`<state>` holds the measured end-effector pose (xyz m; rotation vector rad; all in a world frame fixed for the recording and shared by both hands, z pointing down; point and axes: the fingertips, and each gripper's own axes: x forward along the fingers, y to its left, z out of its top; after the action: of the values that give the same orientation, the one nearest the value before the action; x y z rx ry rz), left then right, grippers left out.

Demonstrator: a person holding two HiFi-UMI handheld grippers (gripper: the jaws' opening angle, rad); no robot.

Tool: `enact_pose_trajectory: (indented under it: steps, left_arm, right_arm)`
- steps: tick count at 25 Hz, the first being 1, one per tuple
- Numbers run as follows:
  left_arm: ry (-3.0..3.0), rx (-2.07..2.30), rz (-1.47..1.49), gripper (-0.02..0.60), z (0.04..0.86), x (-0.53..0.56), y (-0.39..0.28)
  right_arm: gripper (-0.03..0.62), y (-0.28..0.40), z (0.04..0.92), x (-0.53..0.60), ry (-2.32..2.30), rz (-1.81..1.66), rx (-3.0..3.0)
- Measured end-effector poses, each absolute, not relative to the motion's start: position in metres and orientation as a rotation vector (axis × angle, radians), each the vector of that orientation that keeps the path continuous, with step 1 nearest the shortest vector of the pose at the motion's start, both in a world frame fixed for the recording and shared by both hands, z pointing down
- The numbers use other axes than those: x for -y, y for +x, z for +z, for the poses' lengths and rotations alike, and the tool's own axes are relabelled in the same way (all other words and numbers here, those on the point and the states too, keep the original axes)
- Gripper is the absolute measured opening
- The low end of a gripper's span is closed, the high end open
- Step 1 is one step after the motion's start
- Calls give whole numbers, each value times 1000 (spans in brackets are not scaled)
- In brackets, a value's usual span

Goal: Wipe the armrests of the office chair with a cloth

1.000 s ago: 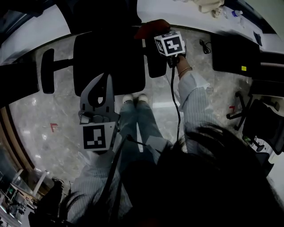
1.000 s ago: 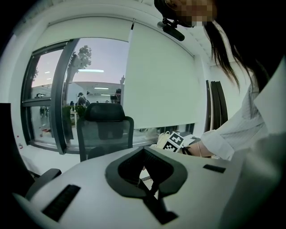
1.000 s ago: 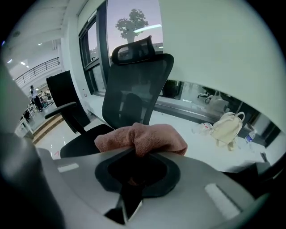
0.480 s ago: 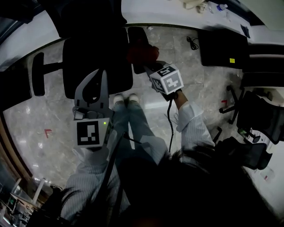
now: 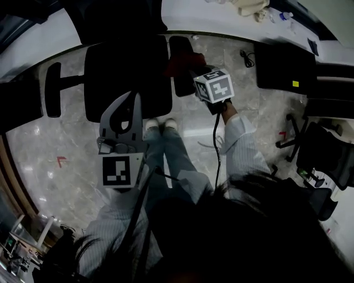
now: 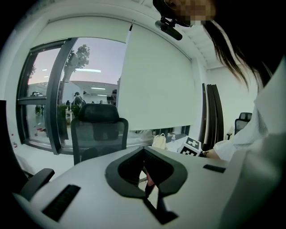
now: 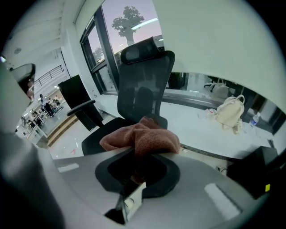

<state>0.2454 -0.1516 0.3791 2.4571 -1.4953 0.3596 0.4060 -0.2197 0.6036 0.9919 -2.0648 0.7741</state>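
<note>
The black office chair [image 5: 124, 74] stands in front of me, its left armrest [image 5: 53, 88] far left and its right armrest [image 5: 178, 88] beside the seat. My right gripper [image 5: 188, 66] is shut on a red-brown cloth [image 5: 181, 59] that rests on the middle of the right armrest. In the right gripper view the cloth [image 7: 140, 136] bulges from the right gripper [image 7: 142, 154], with the chair [image 7: 143, 85] behind it. My left gripper [image 5: 133, 97] hangs over the seat's near edge, shut and holding nothing. In its own view the left gripper [image 6: 145, 156] points at the chair's backrest [image 6: 99, 132].
A white desk [image 5: 221, 16] runs along the far side with a beige bag [image 5: 254, 6] on it. A black box [image 5: 285, 66] and a loose cable [image 5: 246, 58] are on the marble floor to the right. Another chair's base [image 5: 321, 149] stands far right. The person's feet [image 5: 160, 124] are under the seat edge.
The right gripper has drawn the cloth from the armrest's far end back toward me to about its middle. The left gripper has stayed over the seat.
</note>
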Motion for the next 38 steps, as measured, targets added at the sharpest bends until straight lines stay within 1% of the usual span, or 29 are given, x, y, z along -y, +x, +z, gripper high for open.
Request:
enact_pose_trajectory:
  steps: [7,11,15,24,27,32,38]
  left_arm:
    - [2408,1543,387,3,385,155,223]
    - [2389,1551,392,3,388,157,217]
    - [2402,1532,382,3,387,158,220]
    - [2481,1439,363,3,379,164,251]
    - [2511,1400,365,4,378,163,265]
    - [2508,1381,384,3,382,156,276]
    - [2460,1456,408,3,387,154,253]
  right_arm:
    - [25,395,616,324,1106,737,1993]
    - [25,392,620,348,1155,759,1959]
    - [24,386,617,313,1062,803,1967]
    - [23,381,593,167,961,936,2079]
    - [23,387,590,137,964,962,2102]
    - [25,397,588,143,977,923,2134]
    - [25,400,601,230,1019,829,2094]
